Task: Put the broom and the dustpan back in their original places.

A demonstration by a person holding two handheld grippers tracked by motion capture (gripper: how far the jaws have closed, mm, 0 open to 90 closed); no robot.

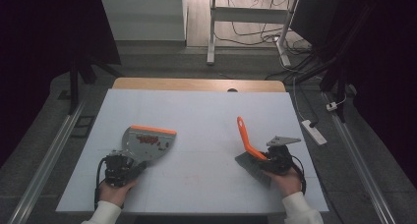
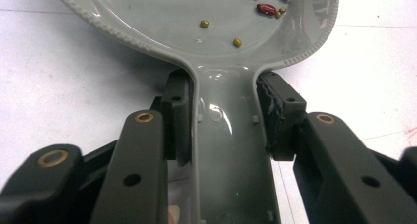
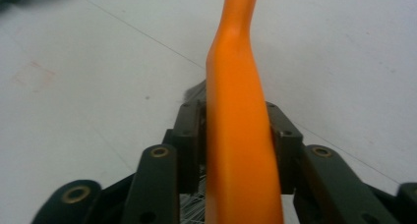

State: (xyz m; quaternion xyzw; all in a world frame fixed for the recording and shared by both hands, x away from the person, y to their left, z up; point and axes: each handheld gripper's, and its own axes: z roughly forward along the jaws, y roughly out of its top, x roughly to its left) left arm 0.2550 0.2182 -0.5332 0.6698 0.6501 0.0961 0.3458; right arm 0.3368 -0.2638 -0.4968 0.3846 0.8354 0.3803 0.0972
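A grey dustpan (image 1: 147,143) with an orange front lip lies flat on the white table cover (image 1: 206,111) at the front left. My left gripper (image 1: 130,163) is shut on its handle (image 2: 228,150), one pad on each side. Several red and yellow-green beans (image 2: 267,9) lie in the pan (image 2: 162,17). At the front right, an orange-handled brush (image 1: 244,133) stands tilted with its dark bristles (image 1: 253,167) on the table. My right gripper (image 1: 261,160) has its pads against both sides of the orange handle (image 3: 236,86), which looks blurred.
A bare wooden strip of table (image 1: 196,84) shows behind the white cover. A white power strip (image 1: 314,130) and cables lie on the floor to the right. A white desk frame (image 1: 211,37) stands farther back. Metal rails run along both sides.
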